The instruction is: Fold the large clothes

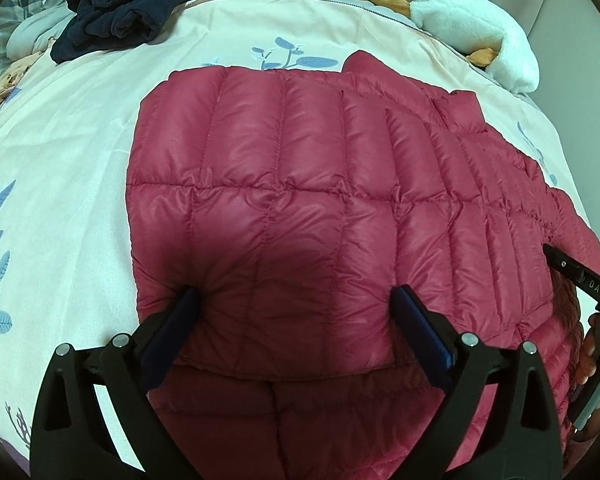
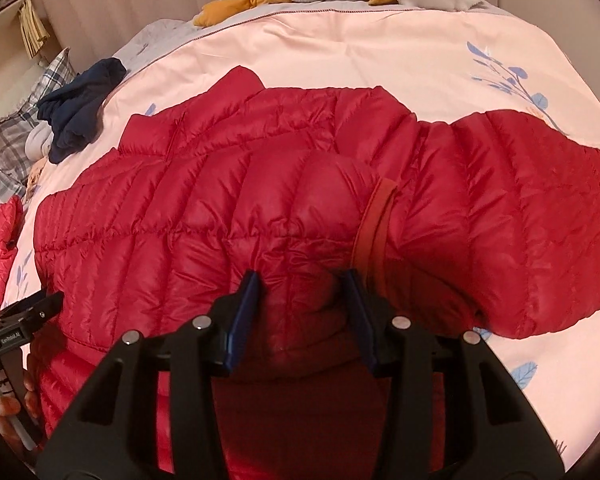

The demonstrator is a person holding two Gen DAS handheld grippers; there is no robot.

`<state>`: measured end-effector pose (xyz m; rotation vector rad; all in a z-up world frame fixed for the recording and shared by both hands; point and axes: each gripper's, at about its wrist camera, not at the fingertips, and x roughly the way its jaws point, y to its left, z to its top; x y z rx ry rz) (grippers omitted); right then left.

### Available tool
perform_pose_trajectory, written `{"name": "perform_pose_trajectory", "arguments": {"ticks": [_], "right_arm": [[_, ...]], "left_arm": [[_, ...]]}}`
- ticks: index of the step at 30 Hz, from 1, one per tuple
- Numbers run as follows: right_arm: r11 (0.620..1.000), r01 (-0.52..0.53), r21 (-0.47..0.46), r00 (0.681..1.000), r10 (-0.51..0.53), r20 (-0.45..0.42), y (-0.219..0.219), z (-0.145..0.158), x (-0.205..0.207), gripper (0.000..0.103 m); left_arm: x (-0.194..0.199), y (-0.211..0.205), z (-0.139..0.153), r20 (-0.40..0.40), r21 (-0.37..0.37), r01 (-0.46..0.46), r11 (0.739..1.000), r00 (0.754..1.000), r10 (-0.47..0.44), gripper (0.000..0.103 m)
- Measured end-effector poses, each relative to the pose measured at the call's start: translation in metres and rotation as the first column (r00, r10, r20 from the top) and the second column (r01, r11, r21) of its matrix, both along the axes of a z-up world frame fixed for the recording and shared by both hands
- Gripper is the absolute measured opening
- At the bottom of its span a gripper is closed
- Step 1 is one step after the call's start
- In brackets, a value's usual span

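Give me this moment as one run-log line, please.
left gripper: open over red down jacket | right gripper: pinching jacket fold | quilt

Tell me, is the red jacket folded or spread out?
Partly folded. One flap of the jacket lies doubled over the lower layer, its edge showing near the left gripper, while a sleeve still lies spread.

- The red puffer jacket (image 1: 300, 200) is quilted cloth with a glossy sheen, its cuff band (image 2: 374, 220) matt.
- The pink bedcover (image 1: 68, 168) is smooth, matt cloth.
- The white plush toy (image 1: 468, 28) looks fluffy.
- The navy garment (image 1: 128, 4) looks soft and matt.
- The left gripper (image 1: 296, 300) is matt black plastic with shiny metal pins.
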<state>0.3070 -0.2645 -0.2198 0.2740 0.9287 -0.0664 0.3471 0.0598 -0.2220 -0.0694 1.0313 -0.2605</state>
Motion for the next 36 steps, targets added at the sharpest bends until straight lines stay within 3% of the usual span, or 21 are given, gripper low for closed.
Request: {"name": "perform_pose_trajectory", "arguments": {"ticks": [19,20,22,30,32,36], "right_arm": [[0.999,0.022,0.026,1.0,-0.022,0.003,-0.011,0.014,-0.011,0.047],[0.999,0.032,0.022,0.999,-0.032,0.003,-0.012,0.015,-0.012,0.049],[0.997,0.08,-0.008,0.997,-0.08,0.014,-0.018,0.021,-0.017,0.064],[0.985,0.151,0.086,0.986,-0.156,0.061,-0.054,0.037,-0.04,0.064],[0.989,0.121,0.086,0.988,-0.129,0.089,-0.051,0.044,-0.045,0.064],[0.995,-0.05,0.083,0.989,0.038,0.144,-0.01,0.054,-0.042,0.064]], "left_arm": [[-0.001,-0.002,0.001,-0.004,0.026,-0.01,1.0,1.0,0.01,0.1],[-0.001,-0.002,0.002,-0.006,0.027,-0.012,1.0,1.0,0.012,0.1],[-0.001,-0.002,0.003,-0.009,0.029,-0.015,0.999,1.0,0.015,0.1],[-0.008,0.003,0.011,0.0,0.029,-0.049,0.998,0.999,0.049,0.1],[-0.012,0.008,0.017,0.015,0.013,-0.067,0.998,0.998,0.067,0.1],[-0.02,0.007,0.031,0.057,-0.028,-0.071,0.997,0.996,0.072,0.1]]}}
